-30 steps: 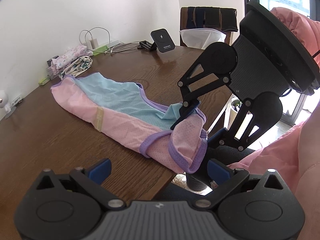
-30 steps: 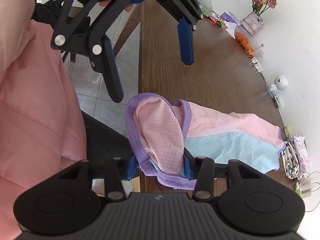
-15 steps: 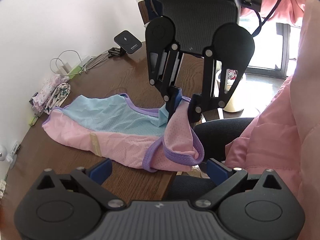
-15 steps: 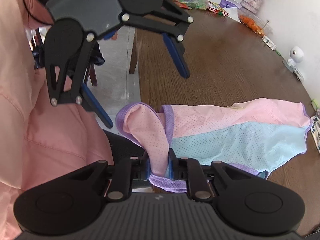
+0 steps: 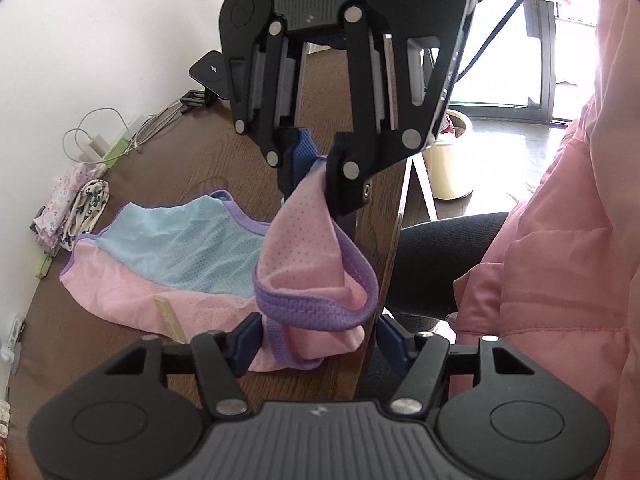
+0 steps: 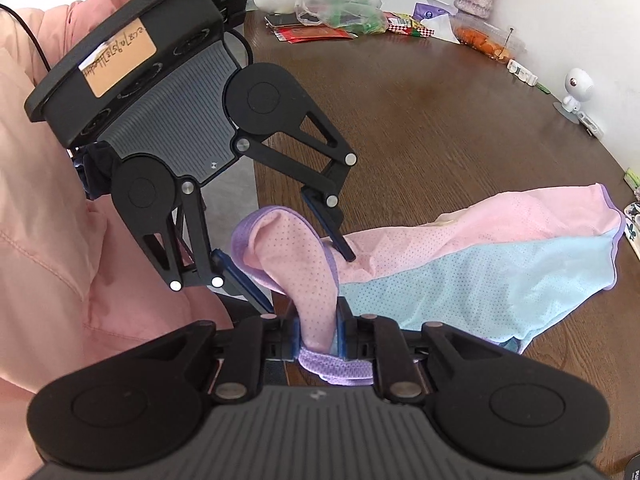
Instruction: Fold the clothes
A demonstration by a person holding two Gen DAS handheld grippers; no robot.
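Right wrist | garment (image 6: 480, 264) lengthwise along table edge | right jaws pinch strap; left jaws closing around it

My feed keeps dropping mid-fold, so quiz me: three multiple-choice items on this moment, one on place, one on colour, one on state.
1. Where does the far end of the pink and blue mesh garment lie?
A. on the brown wooden table
B. on the floor
C. on a chair

2. What colour is its trim?
A. green
B. purple
C. black

3. What is the right gripper doing?
A. hanging open
B. holding a cable
C. clamping the garment

Answers: 1 A, the fabric spreads over the wood. 2 B, a purple band edges the openings. 3 C, both views show pink mesh pinched between its pads.
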